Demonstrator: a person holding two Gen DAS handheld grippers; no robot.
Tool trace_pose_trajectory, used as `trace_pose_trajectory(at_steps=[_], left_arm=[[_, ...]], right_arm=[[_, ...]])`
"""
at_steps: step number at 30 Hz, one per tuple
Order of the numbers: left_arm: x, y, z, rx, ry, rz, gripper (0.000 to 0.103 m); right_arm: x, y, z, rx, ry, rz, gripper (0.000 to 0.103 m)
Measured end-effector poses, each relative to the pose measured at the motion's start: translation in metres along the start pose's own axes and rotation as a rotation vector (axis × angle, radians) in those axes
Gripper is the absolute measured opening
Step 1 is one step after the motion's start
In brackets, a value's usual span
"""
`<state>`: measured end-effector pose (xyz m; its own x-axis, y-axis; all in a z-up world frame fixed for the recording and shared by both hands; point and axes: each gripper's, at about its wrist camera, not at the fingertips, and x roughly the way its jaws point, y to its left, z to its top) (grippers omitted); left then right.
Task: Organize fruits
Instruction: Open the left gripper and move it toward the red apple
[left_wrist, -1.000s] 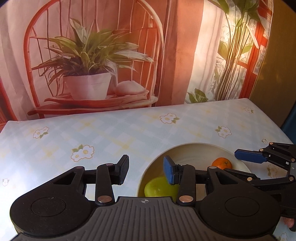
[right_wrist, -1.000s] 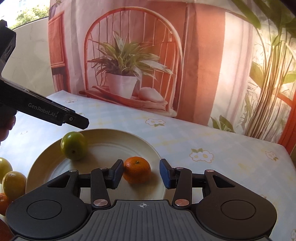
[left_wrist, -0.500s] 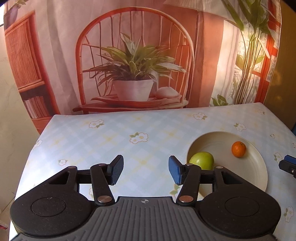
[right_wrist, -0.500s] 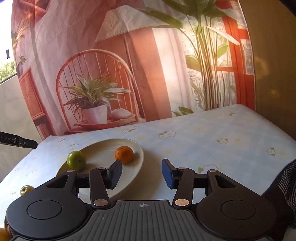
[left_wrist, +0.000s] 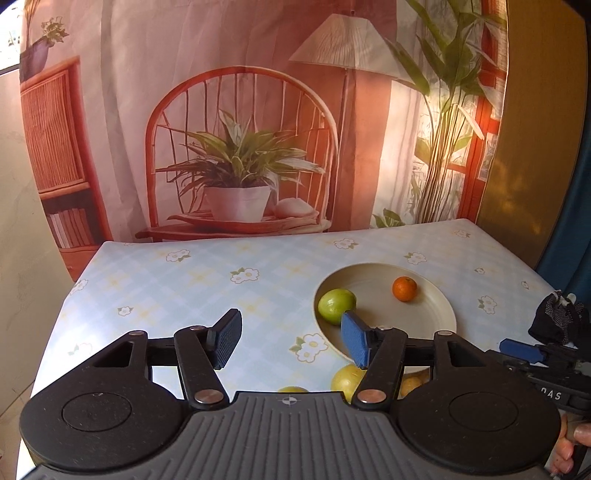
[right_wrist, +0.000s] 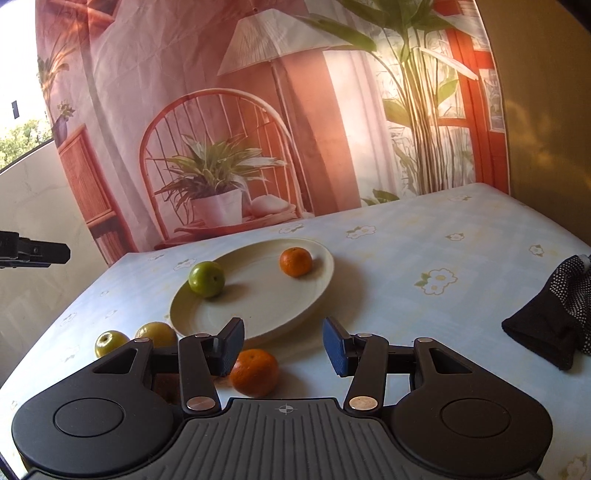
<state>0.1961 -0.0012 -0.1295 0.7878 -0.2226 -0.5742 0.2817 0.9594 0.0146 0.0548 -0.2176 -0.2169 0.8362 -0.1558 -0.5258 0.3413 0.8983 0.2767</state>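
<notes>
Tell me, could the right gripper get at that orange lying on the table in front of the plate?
Probably yes: the orange lies just ahead of the open, empty right gripper, with nothing between them.

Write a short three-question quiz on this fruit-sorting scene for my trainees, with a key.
1. True or false: the cream plate holds exactly two fruits.
2. Which fruit lies on the tablecloth nearest the right gripper? A) a green apple B) a mandarin C) a banana
3. Fill in: the dotted black cloth lies on the plate's ____ side in the right wrist view.

Key
1. True: a green apple and a mandarin.
2. B: the loose mandarin sits by its open, empty jaws; two yellow-green fruits lie further left.
3. Right.
</notes>
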Motion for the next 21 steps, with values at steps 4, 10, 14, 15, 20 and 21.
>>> trace_pose_trajectory(at_steps=[4,10,14,15,20,21], left_arm=[[-0.003,-0.006,-0.009,-0.032,0.025,-0.013,0.063],[0.005,-0.009,-0.015,-0.034,0.055,-0.029,0.063],[0.011,-0.011,-0.018,-0.009,0.077,-0.021,0.063],[0.013,-0.011,-0.019,-0.001,0.085,-0.010,0.063],[0.020,-0.009,-0.018,0.016,0.105,0.014,0.063],[0.020,-0.009,-0.017,0.020,0.105,0.011,0.063]], right_arm=[[-0.005,0.016,-0.005,-0.012,0.012,0.036,0.045],[-0.008,0.032,-0.009,-0.042,0.029,0.070,0.049],[-0.008,0.034,-0.012,-0.031,0.050,0.093,0.049],[-0.008,0.036,-0.013,-0.032,0.057,0.097,0.049],[-0.008,0.044,-0.017,-0.053,0.077,0.127,0.052],[-0.006,0.045,-0.018,-0.055,0.086,0.134,0.052]])
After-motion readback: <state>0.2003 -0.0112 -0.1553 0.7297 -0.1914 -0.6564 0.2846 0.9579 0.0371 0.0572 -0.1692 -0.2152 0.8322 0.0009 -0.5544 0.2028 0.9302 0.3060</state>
